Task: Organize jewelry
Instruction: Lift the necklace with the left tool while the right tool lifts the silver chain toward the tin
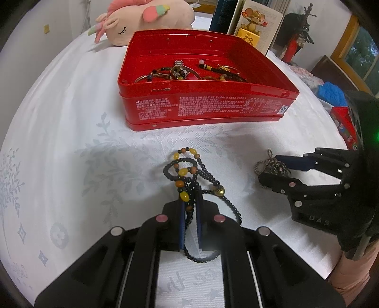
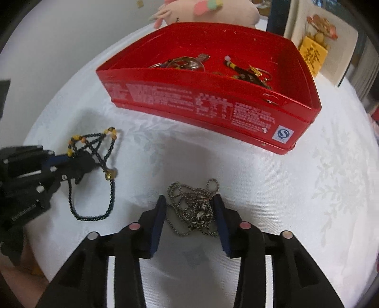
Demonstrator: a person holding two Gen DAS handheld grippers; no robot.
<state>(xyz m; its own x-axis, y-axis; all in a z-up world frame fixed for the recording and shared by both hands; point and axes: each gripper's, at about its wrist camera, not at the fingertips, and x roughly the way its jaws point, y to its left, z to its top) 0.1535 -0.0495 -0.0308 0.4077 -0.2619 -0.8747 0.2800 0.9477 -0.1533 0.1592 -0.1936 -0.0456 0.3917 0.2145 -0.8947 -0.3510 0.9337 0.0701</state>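
A black bead necklace (image 1: 182, 171) with amber beads lies bunched on the white cloth, and my left gripper (image 1: 189, 201) is shut on its strands. From the right wrist view the same necklace (image 2: 111, 151) drapes off the left gripper (image 2: 79, 157). A tangled silver ball chain (image 2: 196, 208) rests on the cloth between the fingers of my right gripper (image 2: 189, 199), which stands open with its pads clear of the chain on both sides. The left wrist view shows that right gripper (image 1: 270, 167) over the chain (image 1: 260, 164). Beyond both stands an open red tin (image 1: 206, 109) (image 2: 189, 101) holding several bracelets and a watch.
A pink plush unicorn (image 1: 142, 21) lies behind the tin. A card with a cartoon mouse (image 1: 255, 26) stands at the back right beside a dark book. A red box (image 1: 343, 125) and blue cloth (image 1: 331, 92) sit past the table's right edge.
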